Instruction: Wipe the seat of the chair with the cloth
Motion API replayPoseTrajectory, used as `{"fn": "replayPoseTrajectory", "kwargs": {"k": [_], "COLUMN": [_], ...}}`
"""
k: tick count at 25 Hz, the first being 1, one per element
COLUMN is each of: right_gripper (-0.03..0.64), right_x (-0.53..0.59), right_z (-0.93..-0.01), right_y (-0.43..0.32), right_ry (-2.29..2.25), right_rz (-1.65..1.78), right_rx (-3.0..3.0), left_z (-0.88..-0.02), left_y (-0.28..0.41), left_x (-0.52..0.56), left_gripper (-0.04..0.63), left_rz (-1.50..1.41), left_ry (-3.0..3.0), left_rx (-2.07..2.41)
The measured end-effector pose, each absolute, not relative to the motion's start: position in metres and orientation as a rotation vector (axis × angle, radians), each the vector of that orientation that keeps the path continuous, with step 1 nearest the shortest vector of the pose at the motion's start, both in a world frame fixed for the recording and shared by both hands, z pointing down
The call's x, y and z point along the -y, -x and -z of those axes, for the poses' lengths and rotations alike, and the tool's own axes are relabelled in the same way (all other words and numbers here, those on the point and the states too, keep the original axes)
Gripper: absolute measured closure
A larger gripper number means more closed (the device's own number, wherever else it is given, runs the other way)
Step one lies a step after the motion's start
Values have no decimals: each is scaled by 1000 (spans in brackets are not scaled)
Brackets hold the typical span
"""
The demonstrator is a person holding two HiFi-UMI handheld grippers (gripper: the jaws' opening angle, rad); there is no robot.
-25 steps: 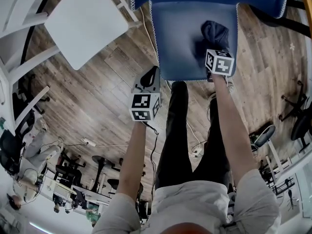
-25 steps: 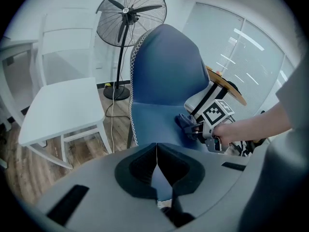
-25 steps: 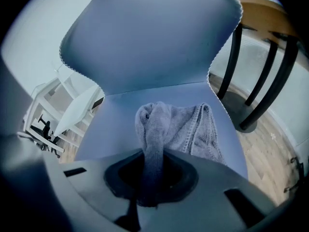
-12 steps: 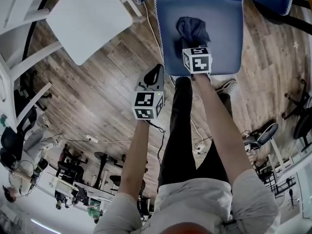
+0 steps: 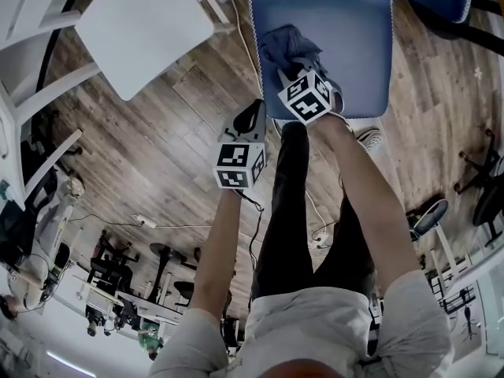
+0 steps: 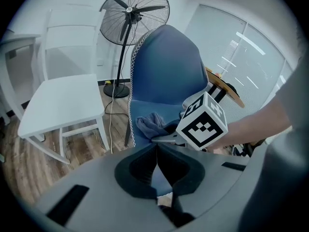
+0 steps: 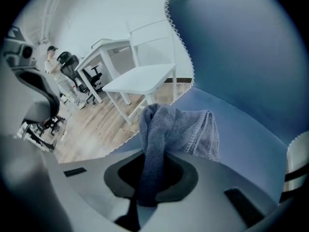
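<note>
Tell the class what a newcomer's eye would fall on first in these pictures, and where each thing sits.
The grey-blue towelling cloth stands out, bunched near the left edge of the blue padded chair seat and clamped in the right gripper. The left gripper hangs shut and empty by the seat's front left corner, above the wood plank floor. A white wooden chair stands further left.

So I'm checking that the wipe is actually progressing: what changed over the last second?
The right gripper, shut on the cloth, dragged it across the seat from the person's right to near the left edge, and its marker cube twisted. The left gripper stayed shut and empty, just off the seat's front left corner. The white chair did not move.
</note>
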State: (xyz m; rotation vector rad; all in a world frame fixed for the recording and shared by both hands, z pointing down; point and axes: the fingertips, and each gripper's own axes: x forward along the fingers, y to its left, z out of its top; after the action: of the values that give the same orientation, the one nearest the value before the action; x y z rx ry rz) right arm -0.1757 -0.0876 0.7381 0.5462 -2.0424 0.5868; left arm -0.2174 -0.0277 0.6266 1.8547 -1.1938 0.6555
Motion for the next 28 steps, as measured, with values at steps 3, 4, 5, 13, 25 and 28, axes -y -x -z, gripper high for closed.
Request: {"fn": "replayPoseTrajectory", "kwargs": {"k": [3, 4, 5, 13, 25, 28], "right_gripper": [568, 568, 568, 568, 569, 569], "right_x": [78, 73, 66, 4, -21, -20], "right_z": [-737, -737, -736, -737, -745, -745], "right_y": [181, 185, 189, 196, 151, 140], "right_ry": [-422, -373, -322, 129, 551, 570], "right_rz": [-506, -493, -478, -112, 334, 363], "right_rx": [2060, 2071, 2082, 2122, 1961, 1944], "left_z": [-628, -628, -629, -624, -624, -630], "left_y": [209, 207, 206, 202, 199, 192], "left_x": [22, 20, 18, 13, -13, -16], "left_gripper": [568, 568, 568, 568, 568, 568], "left_rz": [-659, -659, -658, -672, -693, -700], "left_ry": [-1860, -1860, -1859, -1858, -1831, -1824], "left_rx": [1174, 1171, 1171, 1195, 1199, 1203]}}
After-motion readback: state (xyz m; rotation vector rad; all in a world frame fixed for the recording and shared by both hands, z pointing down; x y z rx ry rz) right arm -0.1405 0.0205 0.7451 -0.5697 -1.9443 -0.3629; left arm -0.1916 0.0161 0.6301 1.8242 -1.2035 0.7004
